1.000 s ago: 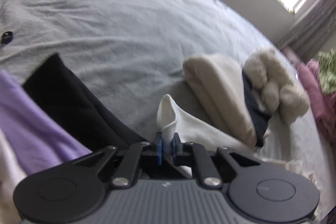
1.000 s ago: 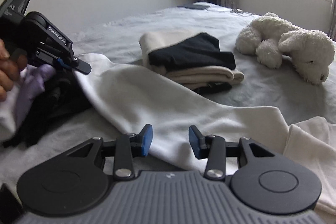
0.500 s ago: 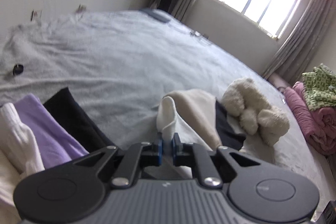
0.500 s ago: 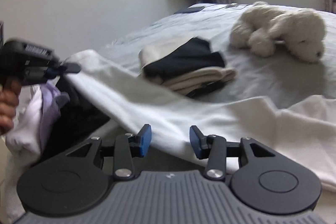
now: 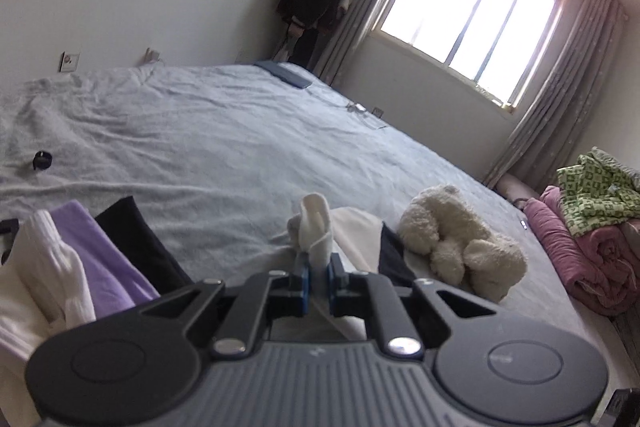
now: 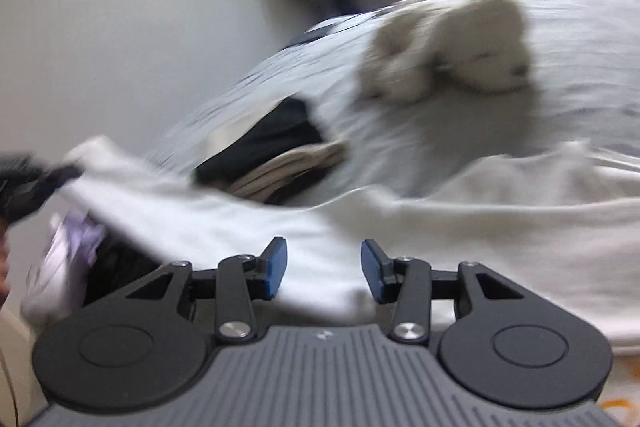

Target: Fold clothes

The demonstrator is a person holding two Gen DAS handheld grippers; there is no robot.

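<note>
White garment (image 6: pixel 224 227) stretched, rumpled; left claw (image 5: pixel 317 281) pinches its corner, right claw (image 6: pixel 323 269) wide.

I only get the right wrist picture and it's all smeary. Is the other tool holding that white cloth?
Observer: Yes. The left tool is shut on a bunched corner of the white garment.
Operator: What's the purple stuff at my left edge?
Observer: A lilac garment, lying between a white ribbed one and a black one.
Operator: Anything past the fluffy toy?
Observer: Beyond the plush dog, a rolled pink blanket with a green patterned cloth on top.
</note>
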